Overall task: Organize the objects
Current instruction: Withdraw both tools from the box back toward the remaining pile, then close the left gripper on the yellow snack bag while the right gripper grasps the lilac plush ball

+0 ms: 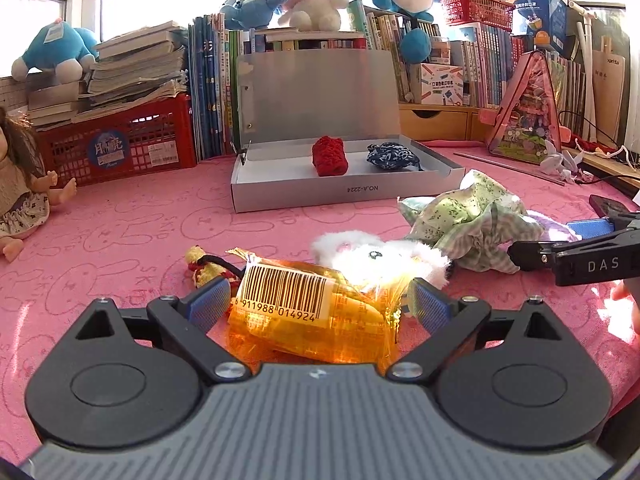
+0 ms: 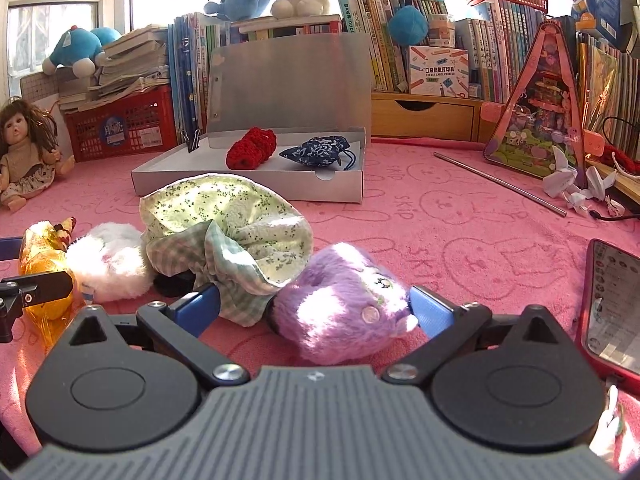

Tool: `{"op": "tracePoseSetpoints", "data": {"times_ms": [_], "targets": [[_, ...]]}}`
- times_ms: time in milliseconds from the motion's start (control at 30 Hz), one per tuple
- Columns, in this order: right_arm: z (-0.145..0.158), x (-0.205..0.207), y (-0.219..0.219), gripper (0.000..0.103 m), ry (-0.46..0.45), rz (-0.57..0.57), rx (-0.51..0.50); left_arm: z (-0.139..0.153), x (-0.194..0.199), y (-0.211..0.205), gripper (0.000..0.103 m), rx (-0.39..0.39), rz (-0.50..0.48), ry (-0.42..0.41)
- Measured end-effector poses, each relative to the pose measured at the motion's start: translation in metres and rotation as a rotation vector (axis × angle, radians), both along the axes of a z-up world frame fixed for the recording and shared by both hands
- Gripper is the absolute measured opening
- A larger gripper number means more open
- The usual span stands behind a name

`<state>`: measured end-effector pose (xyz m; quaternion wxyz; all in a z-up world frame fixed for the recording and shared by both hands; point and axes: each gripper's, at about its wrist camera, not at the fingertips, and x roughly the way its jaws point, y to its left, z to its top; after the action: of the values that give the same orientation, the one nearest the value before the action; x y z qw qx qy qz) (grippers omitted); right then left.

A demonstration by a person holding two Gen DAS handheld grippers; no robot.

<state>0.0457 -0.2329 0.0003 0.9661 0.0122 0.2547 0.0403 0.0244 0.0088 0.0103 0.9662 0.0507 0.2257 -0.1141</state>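
We are straddling orange packet (image 1: 316, 316) with left gripper (image 1: 320, 304), unclenched; right gripper (image 2: 316, 308), unclenched, bracketing purple plush (image 2: 340, 304), both probably bound for far box (image 2: 248, 188).

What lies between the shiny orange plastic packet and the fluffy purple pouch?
The fluffy white pouch, then the crumpled green floral cloth bag, seen in the right wrist view.

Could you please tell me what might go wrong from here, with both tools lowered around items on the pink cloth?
1. The orange cellophane packet between the left tool pads looks slick and crinkly; it may slip or crush.
2. The right tool straddles the purple plush pouch, but the green floral cloth overlaps its left pad and might get pinched too.
3. The phone lies close beside the right tool.
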Motion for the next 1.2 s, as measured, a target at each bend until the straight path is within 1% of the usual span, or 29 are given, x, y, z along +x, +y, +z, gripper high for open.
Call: {"op": "tracePoseSetpoints", "data": {"times_ms": [267,567,867,1033,1200], "targets": [[0.0001,-0.0014,-0.0013,0.103,0.001,-0.009,0.017,-0.0031,0.0025,0.0015,0.097,-0.019,0.007,0.017],[-0.0009,-0.0014,-0.0037,0.103,0.006,-0.019,0.037,-0.0009,0.003,0.0078,0.097,-0.069,0.013,0.039],[-0.0011,-0.0018,-0.0023,0.103,0.001,-0.02,0.032,0.0001,0.0016,0.0086,0.097,-0.072,0.014,0.039],[-0.0016,-0.0014,-0.0047,0.103,0.003,-0.029,0.047,-0.0042,0.0044,0.0068,0.097,-0.042,0.021,0.064],[-0.0014,-0.0034,-0.0067,0.101,-0.012,-0.042,0.058,-0.0045,0.0032,0.0071,0.097,-0.046,0.02,0.059]]}}
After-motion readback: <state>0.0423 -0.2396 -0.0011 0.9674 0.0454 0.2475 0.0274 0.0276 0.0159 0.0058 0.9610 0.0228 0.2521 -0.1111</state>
